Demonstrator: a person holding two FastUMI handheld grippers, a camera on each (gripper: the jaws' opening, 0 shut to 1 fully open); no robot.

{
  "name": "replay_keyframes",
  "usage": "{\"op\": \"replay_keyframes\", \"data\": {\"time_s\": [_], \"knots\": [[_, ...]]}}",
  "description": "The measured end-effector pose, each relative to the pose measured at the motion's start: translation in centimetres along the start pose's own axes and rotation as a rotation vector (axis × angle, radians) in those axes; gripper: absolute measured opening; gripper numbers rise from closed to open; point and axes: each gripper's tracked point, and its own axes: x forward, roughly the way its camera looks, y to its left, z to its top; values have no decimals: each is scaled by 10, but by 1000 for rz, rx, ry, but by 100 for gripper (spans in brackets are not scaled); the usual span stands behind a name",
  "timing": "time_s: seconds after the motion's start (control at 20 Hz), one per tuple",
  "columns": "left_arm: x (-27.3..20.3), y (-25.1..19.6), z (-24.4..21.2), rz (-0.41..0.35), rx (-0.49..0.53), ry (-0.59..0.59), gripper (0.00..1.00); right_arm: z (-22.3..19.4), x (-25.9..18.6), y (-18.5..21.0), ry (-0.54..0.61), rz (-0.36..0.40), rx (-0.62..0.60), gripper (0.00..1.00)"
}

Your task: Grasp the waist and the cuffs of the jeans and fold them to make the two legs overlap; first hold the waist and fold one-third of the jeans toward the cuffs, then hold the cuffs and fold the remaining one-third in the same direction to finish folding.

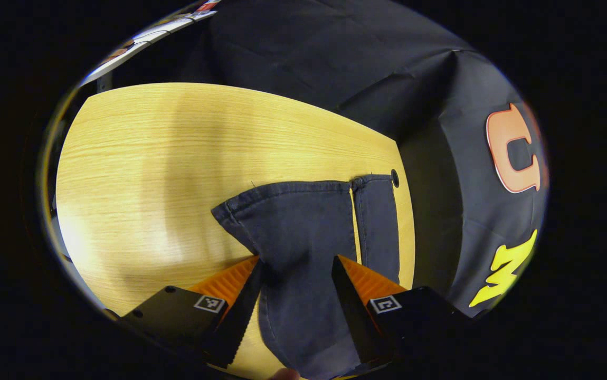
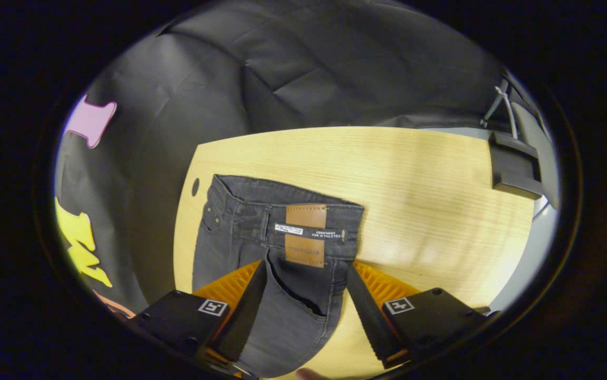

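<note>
Dark grey jeans lie flat on the light wooden table. The left gripper view looks at their cuff end: a wide leg cuff and beside it a narrower leg cuff. My left gripper is open, its fingers on either side of the wide leg. The right gripper view looks at the waistband with a brown leather patch and a back pocket. Just short of the waistband my right gripper is open, with the seat of the jeans between its fingers.
A small round hole in the table sits by the cuffs near the table edge; a similar hole sits by the waistband. A dark grey block stands at the far right edge. Black cloth walls the booth behind.
</note>
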Motion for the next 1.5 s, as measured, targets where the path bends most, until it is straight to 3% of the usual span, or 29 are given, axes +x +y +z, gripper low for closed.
{"op": "replay_keyframes", "data": {"time_s": [0.05, 0.1, 0.2, 0.25, 0.3, 0.35, 0.4, 0.45, 0.5, 0.55, 0.65, 0.7, 0.95, 1.2, 1.35, 1.5], "knots": [[4, -1, 1, 4, 9, 2, 89, -1, 2, -8, -2, -61, -18, 90], [6, 0, 1, 10, 13, 11, 75, 0, 1, -11, -12, -95, -24, 76], [7, -2, 0, 9, 13, 26, 66, 1, 1, -10, -18, -140, -33, 44], [9, 0, 0, 5, 6, 36, 63, -2, 5, -16, -15, -182, -57, 44], [12, 4, -4, 22, -2, 62, 53, 1, 0, -20, -15, -201, -64, 37], [13, 6, -1, 24, -19, 57, 36, 1, 0, -20, 6, -200, -60, 29], [11, 6, -2, 22, -31, 63, 19, 1, 1, -17, 22, -189, -51, 31], [12, 7, -3, 21, -32, 70, 15, -1, 4, -18, 56, -169, -37, 31], [12, 6, -4, 18, -31, 76, 10, 1, 3, -19, 74, -144, -5, 22], [12, 4, -4, 11, -30, 83, 9, 0, 4, -18, 91, -122, 26, 13], [2, -5, -4, -7, -17, 95, 6, 0, -4, -15, 102, -85, 59, 13], [-5, -6, -5, 2, -8, 111, 5, 4, -8, -11, 103, -68, 60, 1], [-38, -35, -1, -5, -9, 146, 4, 3, -53, 25, 119, 19, 91, 1], [-50, -72, 16, -20, -133, 194, 4, 11, -79, 94, 148, 109, 69, 1], [-37, -104, 28, -12, -192, 243, 0, 24, -77, 144, 178, 149, 59, 1], [-11, -138, 38, -11, -215, 270, 4, 33, -56, 183, 182, 163, 10, 1]]}}
